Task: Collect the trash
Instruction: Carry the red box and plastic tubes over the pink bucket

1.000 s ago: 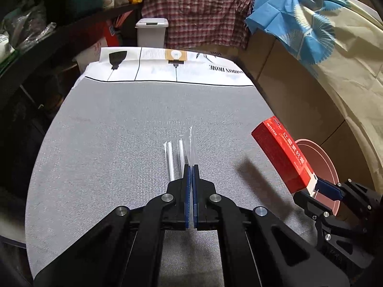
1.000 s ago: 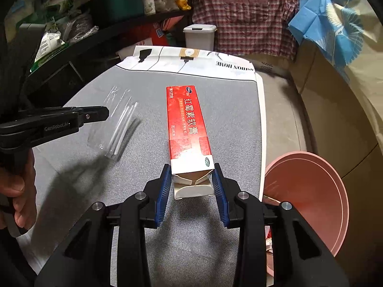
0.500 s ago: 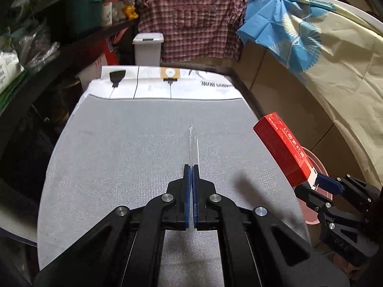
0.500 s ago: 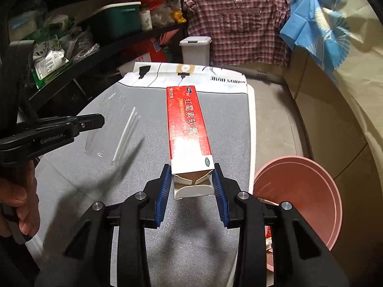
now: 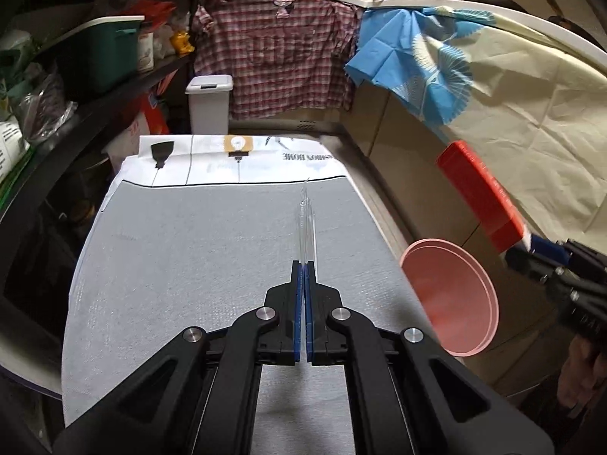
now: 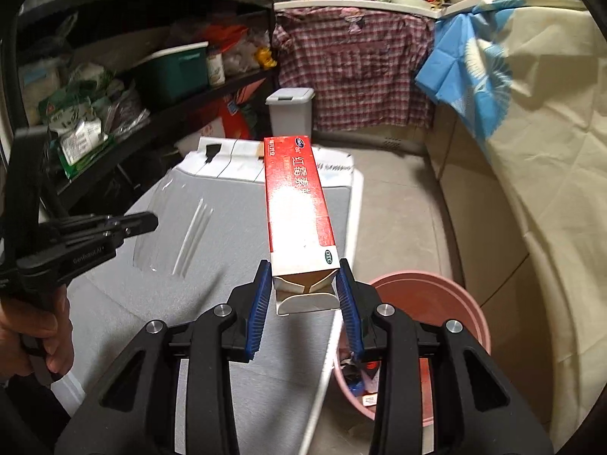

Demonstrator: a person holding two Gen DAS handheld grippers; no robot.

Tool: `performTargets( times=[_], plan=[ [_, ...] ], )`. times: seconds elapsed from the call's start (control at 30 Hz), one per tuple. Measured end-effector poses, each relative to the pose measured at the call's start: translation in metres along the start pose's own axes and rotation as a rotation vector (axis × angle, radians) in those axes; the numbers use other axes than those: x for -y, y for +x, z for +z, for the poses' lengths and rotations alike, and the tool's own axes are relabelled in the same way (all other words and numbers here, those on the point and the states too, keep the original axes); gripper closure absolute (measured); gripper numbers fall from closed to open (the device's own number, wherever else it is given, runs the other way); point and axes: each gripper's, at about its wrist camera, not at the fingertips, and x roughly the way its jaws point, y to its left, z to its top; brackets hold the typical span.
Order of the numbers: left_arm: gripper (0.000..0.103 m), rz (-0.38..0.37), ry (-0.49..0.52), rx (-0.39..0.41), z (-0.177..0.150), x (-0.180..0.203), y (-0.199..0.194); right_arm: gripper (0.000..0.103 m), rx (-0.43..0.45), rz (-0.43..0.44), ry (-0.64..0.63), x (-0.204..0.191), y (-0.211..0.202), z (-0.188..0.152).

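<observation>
My left gripper [image 5: 304, 265] is shut on a clear plastic wrapper [image 5: 305, 220], held edge-on above the grey table [image 5: 189, 250]. From the right wrist view the same clear wrapper [image 6: 174, 223] hangs flat from the left gripper [image 6: 150, 222]. My right gripper [image 6: 305, 284] is shut on the open end of a long red carton [image 6: 296, 193], lifted over the table's right edge. In the left wrist view the red carton [image 5: 481, 193] and right gripper [image 5: 531, 244] hover above a pink bin [image 5: 451, 295] that stands on the floor beside the table.
The pink bin [image 6: 451, 303] holds some trash at its bottom. A white pedal bin [image 5: 208, 104] stands beyond the table's far end. Dark shelves [image 6: 125, 87] crowded with bags and a green box run along the left. Cloths drape the counter [image 5: 512, 121] on the right.
Both grippers have risen off the table with their loads. The wrapper now hangs clear of the surface, and the carton has moved up and right toward the pink bin.
</observation>
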Motion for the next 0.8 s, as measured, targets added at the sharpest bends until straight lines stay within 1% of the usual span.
performTargets(
  times=[0.17,0.3,0.37,0.47,0.57,0.8],
  plan=[
    [0.102,-0.021,0.011,0.0,0.001,0.008,-0.001,0.067,0.01,-0.057,0.012,0.027,-0.015,-0.002],
    [0.102,-0.036,0.019,0.001,0.003,0.013,0.0,0.067,0.011,-0.093,0.074,0.057,-0.023,-0.007],
    [0.102,-0.041,0.024,0.0,0.003,0.015,0.002,0.067,-0.002,-0.092,0.104,0.068,-0.022,-0.011],
    [0.102,-0.062,0.031,-0.002,0.002,0.021,0.006,0.067,-0.026,-0.133,0.135,0.085,-0.014,-0.023],
    [0.102,-0.078,0.048,-0.002,0.001,0.029,0.009,0.067,-0.045,-0.139,0.173,0.101,-0.009,-0.033],
    [0.102,-0.121,0.091,-0.014,0.002,0.061,0.022,0.067,-0.061,-0.159,0.236,0.125,-0.001,-0.041]
  ],
)
